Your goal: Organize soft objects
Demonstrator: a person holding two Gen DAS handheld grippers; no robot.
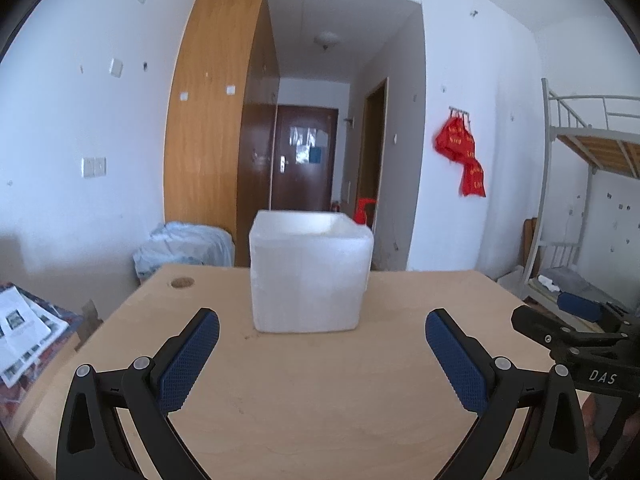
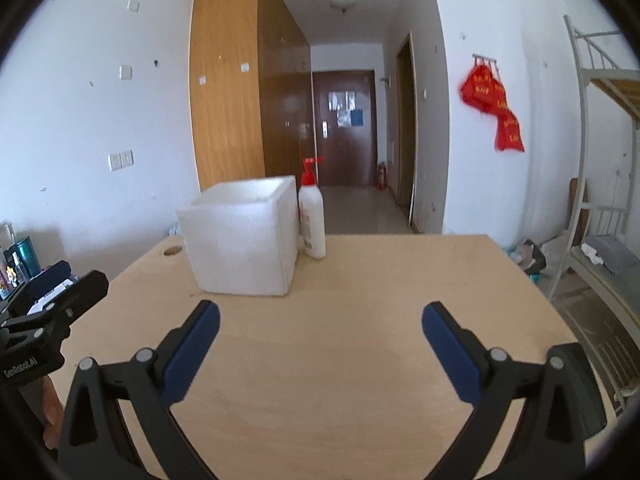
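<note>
White foam box (image 1: pixel 310 276) is sitting open-topped on the bench (image 1: pixel 320 400), probably waiting to take soft things; none are showing. The left gripper (image 1: pixel 322 354) and right gripper (image 2: pixel 320 344) are both hanging wide open and empty, with the box just ahead. A bottle (image 2: pixel 313 216) is standing beside it.

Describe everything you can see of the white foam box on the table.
The white foam box is a squarish, thick-walled container that looks like polystyrene, open at the top with no lid in sight. It stands upright on the light wooden table, toward its far side. Its inside cannot be seen from here. A white pump bottle with a red top stands just beside its right wall; whether they touch is unclear. Nothing else is near it, and both sets of tongs are short of it.
</note>
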